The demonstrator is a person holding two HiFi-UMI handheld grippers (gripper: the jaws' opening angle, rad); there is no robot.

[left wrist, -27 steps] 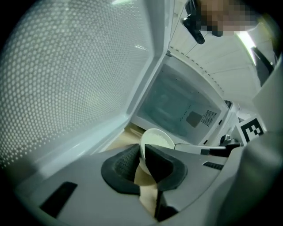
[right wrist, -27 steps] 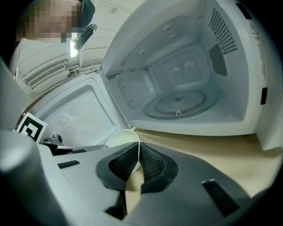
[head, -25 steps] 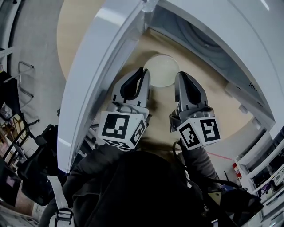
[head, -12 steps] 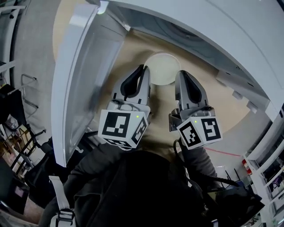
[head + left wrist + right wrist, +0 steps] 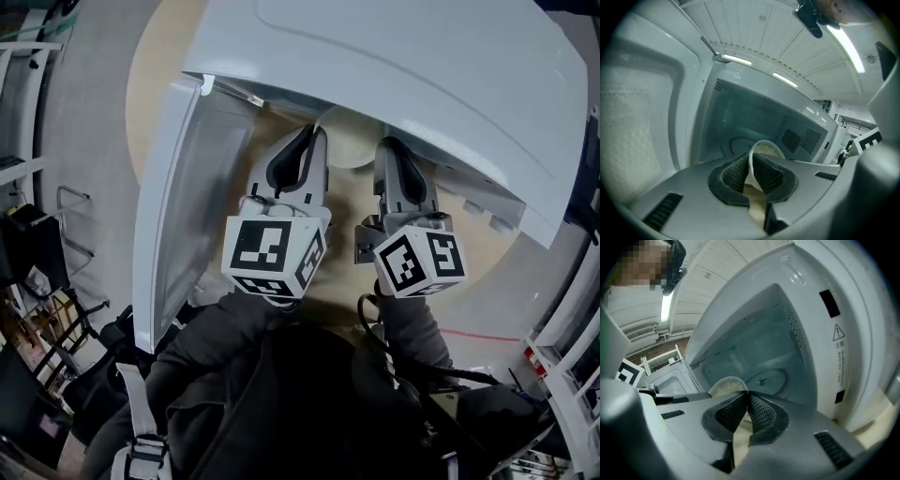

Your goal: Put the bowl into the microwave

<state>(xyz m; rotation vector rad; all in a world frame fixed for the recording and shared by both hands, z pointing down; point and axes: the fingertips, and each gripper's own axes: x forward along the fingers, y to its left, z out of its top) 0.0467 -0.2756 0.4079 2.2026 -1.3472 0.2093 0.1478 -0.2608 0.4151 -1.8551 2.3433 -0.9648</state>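
Bowl at the mouth of the open microwave
We have the left gripper with its jaws narrow on one side of the rim, and the right gripper with its jaws closed on the opposite rim, over the counter.

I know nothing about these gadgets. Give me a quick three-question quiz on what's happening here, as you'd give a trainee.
1. True or false: the microwave door is closed.
2. The rim of the bowl is pinched by: A) left tool only, B) right tool only, C) both.
3. Fill in: the door hangs open on the person's ____ side.
Key: 1 false; 2 C; 3 left.
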